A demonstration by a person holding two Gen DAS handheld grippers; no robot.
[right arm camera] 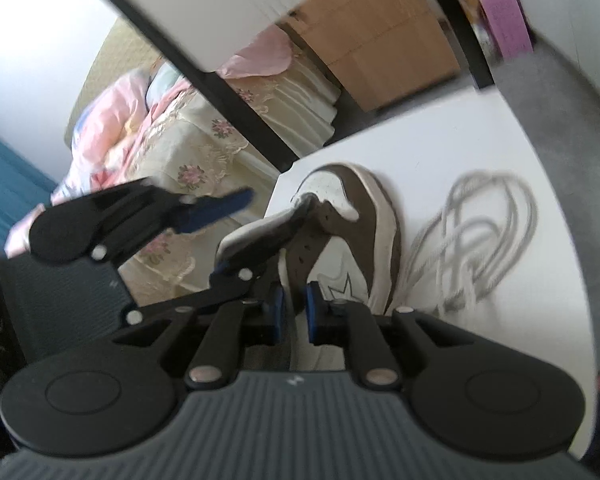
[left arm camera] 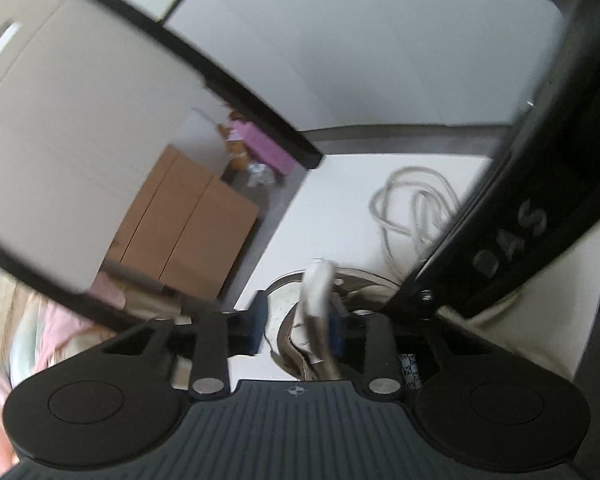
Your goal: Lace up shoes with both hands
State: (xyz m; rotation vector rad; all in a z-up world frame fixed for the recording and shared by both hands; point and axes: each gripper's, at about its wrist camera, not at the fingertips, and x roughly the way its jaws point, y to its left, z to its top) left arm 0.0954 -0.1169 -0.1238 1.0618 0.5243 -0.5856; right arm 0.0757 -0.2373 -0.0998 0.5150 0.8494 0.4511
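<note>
The right hand-held gripper (right arm camera: 296, 312) is clenched on the brown-and-white sneaker (right arm camera: 364, 236) at the collar just ahead of its blue pads, pinning the shoe on its side on the white worktop (right arm camera: 480, 136). The left hand-held gripper (left arm camera: 300, 320) is grasping the padded white tongue (left arm camera: 318, 286), which rises between its jaws and pulls away from the eyelet row. The loose grey-white shoelace (right arm camera: 476, 240), a braided cord in a slack tangle of loops, lies on the worktop just beyond the sneaker to the right gripper's far right, apart from both. To do this step well, hold the tongue lifted clear so the punched eyelets stay exposed, and keep the right grip steady. The suede-like brown panels and perforated white toe look soft, so light pressure should suffice.
</note>
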